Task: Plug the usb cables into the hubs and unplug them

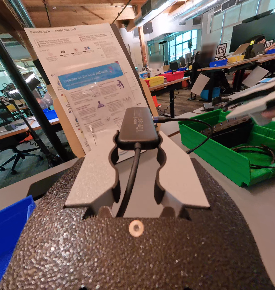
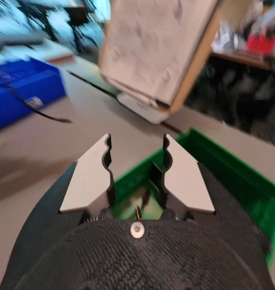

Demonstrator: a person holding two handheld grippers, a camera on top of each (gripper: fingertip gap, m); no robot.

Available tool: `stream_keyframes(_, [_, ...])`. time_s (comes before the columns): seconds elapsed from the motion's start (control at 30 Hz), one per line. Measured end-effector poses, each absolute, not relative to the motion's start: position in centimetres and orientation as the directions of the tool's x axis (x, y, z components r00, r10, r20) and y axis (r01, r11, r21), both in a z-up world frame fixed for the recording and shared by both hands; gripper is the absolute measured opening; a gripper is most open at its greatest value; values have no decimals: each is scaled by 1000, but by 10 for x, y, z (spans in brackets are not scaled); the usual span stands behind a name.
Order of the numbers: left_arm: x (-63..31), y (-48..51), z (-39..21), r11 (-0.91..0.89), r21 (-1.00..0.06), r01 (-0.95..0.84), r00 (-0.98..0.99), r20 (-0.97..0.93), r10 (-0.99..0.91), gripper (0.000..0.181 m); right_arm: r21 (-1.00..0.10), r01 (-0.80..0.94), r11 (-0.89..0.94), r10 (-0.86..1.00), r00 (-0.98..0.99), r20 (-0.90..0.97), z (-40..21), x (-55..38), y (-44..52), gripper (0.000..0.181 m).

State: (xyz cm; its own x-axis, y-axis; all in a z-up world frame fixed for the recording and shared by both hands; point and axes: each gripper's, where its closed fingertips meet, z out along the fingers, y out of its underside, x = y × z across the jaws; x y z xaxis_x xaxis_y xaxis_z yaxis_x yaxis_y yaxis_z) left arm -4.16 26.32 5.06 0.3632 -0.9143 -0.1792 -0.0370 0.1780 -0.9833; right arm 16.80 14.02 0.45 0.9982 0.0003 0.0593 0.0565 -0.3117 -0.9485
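We see our left claw (image 1: 137, 141) clamped across the near end of a slim dark grey rectangular USB hub (image 1: 137, 124), which it holds lifted above the grey bench (image 1: 251, 211). The hub's long axis runs straight away from the claw, in line with the fingers, its far end tipped slightly upward toward the propped cardboard board with printed sheets (image 1: 86, 75) beyond. The hub's own thick black lead (image 1: 130, 180) leaves the near end and runs back between the fingers toward the claw's body. A thin black USB cable (image 1: 196, 124) is plugged into the hub's right side near the far end; it arcs rightward and down over the bench, beside the green plastic bin (image 1: 212, 158).

Our right claw (image 2: 136, 138) is open, a clear gap between its fingers, and holds nothing. It hovers above the near corner of the green bin; the right wrist view is too blurred to tell the bin's contents. A blue plastic bin (image 2: 23, 87) sits ahead to its left.
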Motion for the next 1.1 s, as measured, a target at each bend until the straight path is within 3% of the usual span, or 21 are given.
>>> stream_keyframes(0.13, [-36,264,40,155,-987,-38,378,-157,-912,45,-994,102,30,271,957,107,73,75,173,66])
stream_keyframes(0.27, [-32,266,39,145,-989,-30,397,-145,-906,45,-994,67,92,346,934,94,79,19,218,62])
stream_keyframes(0.43, [-34,263,43,177,-984,-16,412,-168,-896,45,-998,65,13,375,925,66,52,-8,249,51])
stream_keyframes(0.57, [-35,261,45,190,-982,-5,409,-175,-895,45,-1000,5,26,395,919,14,53,-15,253,30])
stream_keyframes(0.8, [-37,264,46,169,-985,27,414,-143,-899,45,-999,-9,32,416,909,5,54,-17,255,14])
stream_keyframes(1.1, [-38,267,45,78,-995,67,392,-46,-919,45,-997,-9,-75,372,928,-37,49,-16,255,14])
